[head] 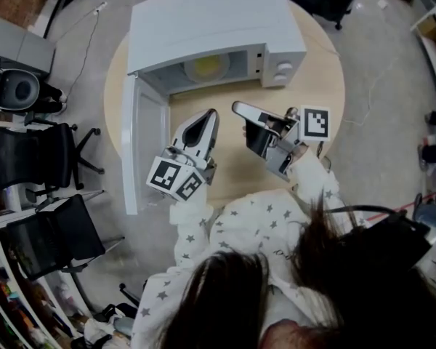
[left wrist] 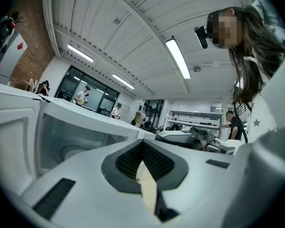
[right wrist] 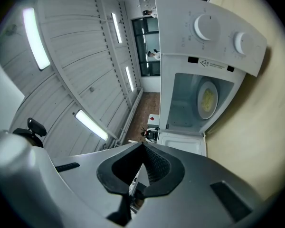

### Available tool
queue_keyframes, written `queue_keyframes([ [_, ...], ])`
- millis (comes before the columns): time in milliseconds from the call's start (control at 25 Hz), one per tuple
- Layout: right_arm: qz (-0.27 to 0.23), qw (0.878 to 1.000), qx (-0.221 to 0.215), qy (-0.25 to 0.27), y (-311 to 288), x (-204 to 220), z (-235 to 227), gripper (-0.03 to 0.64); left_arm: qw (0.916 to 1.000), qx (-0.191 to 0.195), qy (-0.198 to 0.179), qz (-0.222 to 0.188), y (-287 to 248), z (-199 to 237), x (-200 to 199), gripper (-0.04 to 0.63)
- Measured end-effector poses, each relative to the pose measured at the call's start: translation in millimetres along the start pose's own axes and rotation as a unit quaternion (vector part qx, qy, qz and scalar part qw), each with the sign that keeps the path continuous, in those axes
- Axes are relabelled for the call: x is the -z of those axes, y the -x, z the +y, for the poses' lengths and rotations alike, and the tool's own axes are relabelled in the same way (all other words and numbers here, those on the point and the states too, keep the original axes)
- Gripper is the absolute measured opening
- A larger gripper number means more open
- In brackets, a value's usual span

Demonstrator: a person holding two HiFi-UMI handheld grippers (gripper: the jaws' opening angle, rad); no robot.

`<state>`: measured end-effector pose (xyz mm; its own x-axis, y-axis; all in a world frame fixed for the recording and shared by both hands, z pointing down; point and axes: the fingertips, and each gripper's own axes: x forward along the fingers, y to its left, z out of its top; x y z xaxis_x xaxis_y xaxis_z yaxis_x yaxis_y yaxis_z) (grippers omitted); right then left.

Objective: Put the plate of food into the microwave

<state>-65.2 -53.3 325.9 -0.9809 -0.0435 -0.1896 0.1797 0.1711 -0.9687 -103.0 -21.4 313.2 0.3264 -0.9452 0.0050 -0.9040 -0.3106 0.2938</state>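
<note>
The task looks essentially done: the plate of food already sits inside the microwave, lying flat on the cavity floor, and the right gripper view shows it there with yellowish food on it. The microwave door stands swung wide open to the left, so I judge that at most shutting it is left, though the task sentence does not ask for that. Both tools hang over the round wooden table in front of the oven, apart from it. The left gripper has its jaws closed together with nothing between them, and so has the right gripper. Counted: one microwave, one plate of food, one table, two grippers, and two control knobs on the oven's panel.
</note>
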Motion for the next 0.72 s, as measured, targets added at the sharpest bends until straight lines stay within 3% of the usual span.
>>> queue_keyframes([
  [720,0.004,1.0,-0.012,-0.014,-6.4,2.7,6.8,0.006,0.9999,-0.007,-0.006,-0.013,7.2,-11.2,-19.2,0.002],
])
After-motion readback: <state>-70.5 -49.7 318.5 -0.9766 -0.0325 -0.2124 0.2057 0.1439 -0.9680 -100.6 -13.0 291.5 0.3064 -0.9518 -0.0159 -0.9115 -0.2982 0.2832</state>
